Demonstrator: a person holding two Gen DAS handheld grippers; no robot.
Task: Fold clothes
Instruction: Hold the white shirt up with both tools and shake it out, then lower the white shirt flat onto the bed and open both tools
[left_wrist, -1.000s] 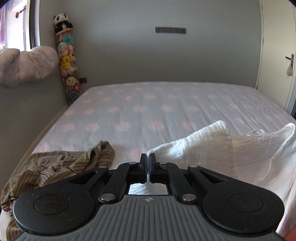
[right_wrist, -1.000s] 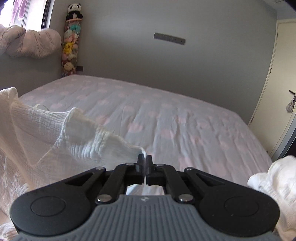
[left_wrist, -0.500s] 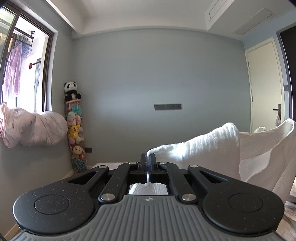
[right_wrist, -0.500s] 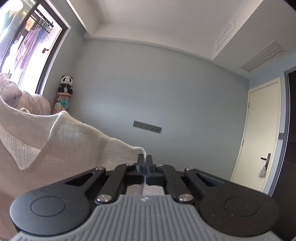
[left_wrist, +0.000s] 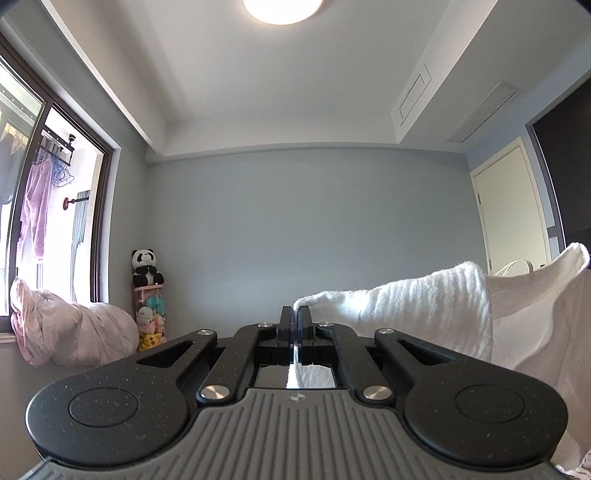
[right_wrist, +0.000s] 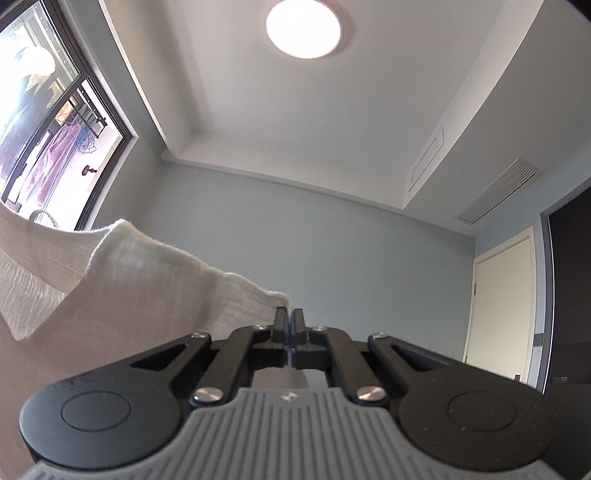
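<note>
Left gripper (left_wrist: 295, 317) jaws together, clamped on an edge of the white garment (left_wrist: 424, 306); cloth runs off to its right and hangs below. Right gripper (right_wrist: 289, 319) same, jaws pinched on another edge of the garment (right_wrist: 122, 280), cloth trailing left. Both are tilted up at wall and ceiling, garment stretched between them in the air.

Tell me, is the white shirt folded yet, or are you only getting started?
Only getting started. Done: both grippers have clamped the white garment, the left gripper on one edge and the right gripper on another. In hand: it hangs spread between them, lifted high enough that both cameras face the ceiling light. Left: laying it down and making every fold; no fold shows yet.
</note>
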